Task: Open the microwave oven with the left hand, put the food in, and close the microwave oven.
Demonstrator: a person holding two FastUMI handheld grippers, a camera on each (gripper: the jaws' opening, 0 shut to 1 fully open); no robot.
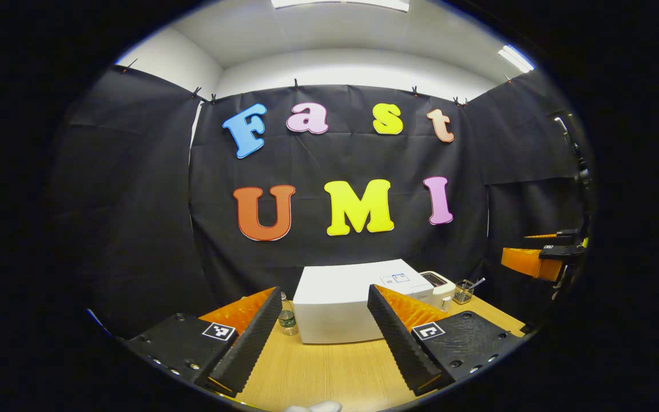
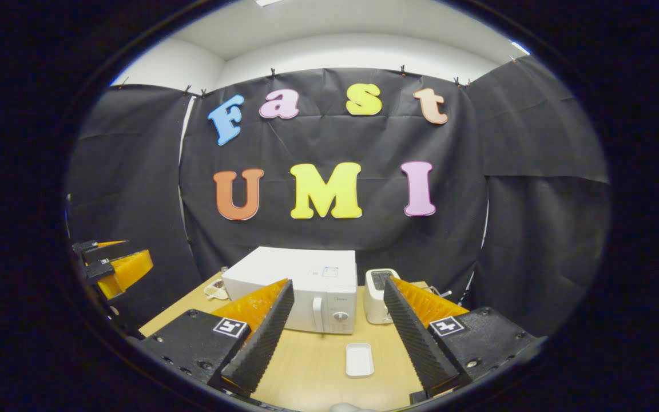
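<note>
Both tools, left tool and right tool, gape empty before the closed microwave

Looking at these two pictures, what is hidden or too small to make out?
- Microwave door: in the right gripper view the right claw's left finger covers most of it.
- White tray: too small to tell whether it holds food.
- Bottle: in the left gripper view, partly behind the left claw's finger.
- Holder contents: too small.
</note>
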